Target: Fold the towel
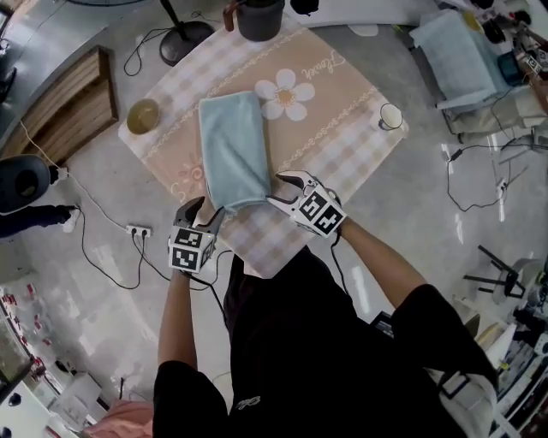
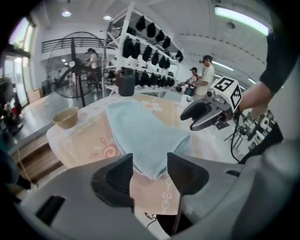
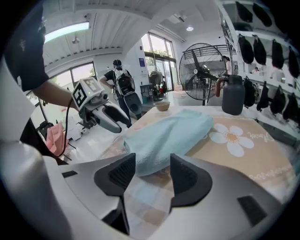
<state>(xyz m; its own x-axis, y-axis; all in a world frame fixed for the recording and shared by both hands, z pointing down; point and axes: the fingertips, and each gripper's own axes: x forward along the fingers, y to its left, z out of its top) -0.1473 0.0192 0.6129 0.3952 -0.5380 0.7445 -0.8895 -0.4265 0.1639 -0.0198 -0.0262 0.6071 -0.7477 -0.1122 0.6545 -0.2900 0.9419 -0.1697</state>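
Bench (image 1: 351,150): square top under a pink checked cloth printed with a white flower (image 1: 287,96), seen corner-on. Left corner: one tan bowl (image 1: 143,115), upright, well apart from the other items. Left tool (image 1: 205,216), at the near-left edge: jaws stand apart; in the left gripper view (image 2: 150,164) the near end of the towel shows in the gap beyond the pads (image 2: 123,171), with no pad pressing on it. Towel (image 1: 233,150): light blue, folded into one long narrow strip, lying flat from the middle of the bench down to the near-left edge, its far end just beside the flower print. Far corner: a dark jug (image 1: 259,19), upright. Right tool (image 1: 281,188), at the towel's near right corner: jaws apart, nothing clamped; in the right gripper view (image 3: 152,164) the towel end lies just ahead of the jaws. Right corner: a white cup (image 1: 390,116), upright, well apart from the towel.
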